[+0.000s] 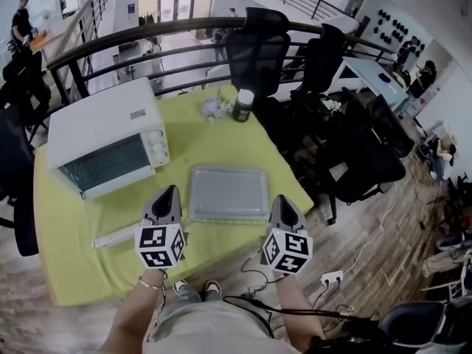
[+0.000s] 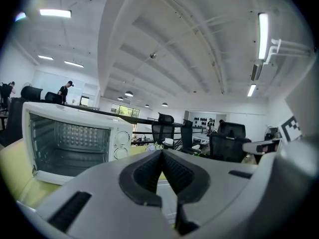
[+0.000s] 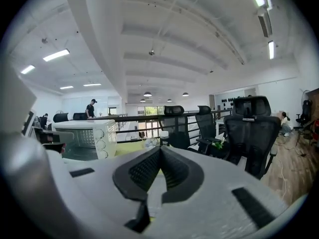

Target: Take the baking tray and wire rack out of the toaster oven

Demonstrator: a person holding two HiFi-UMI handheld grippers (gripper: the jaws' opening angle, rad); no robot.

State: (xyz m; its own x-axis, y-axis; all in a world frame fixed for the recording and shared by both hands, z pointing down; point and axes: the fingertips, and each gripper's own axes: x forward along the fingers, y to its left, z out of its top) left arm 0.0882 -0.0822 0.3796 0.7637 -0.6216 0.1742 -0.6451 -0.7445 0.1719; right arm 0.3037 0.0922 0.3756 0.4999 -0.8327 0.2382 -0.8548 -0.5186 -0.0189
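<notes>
Item: flat grey rectangular metal baking tray [image 1: 228,192], which is lying on the yellow-green cloth-covered table [image 1: 74,271], out of the oven. Item: white box-shaped toaster oven [image 1: 103,135], which is sitting at ten o'clock from the tray. Items: left gripper [image 1: 170,192] and right gripper [image 1: 283,200], which are hovering at the tray's seven and five o'clock, both with jaws pressed together and gripping nothing. Item: dark white-capped jar [image 1: 243,105], which is standing at twelve o'clock.

White toaster oven [image 1: 103,131], grey tray [image 1: 228,192], yellow-green tablecloth [image 1: 214,144].
</notes>
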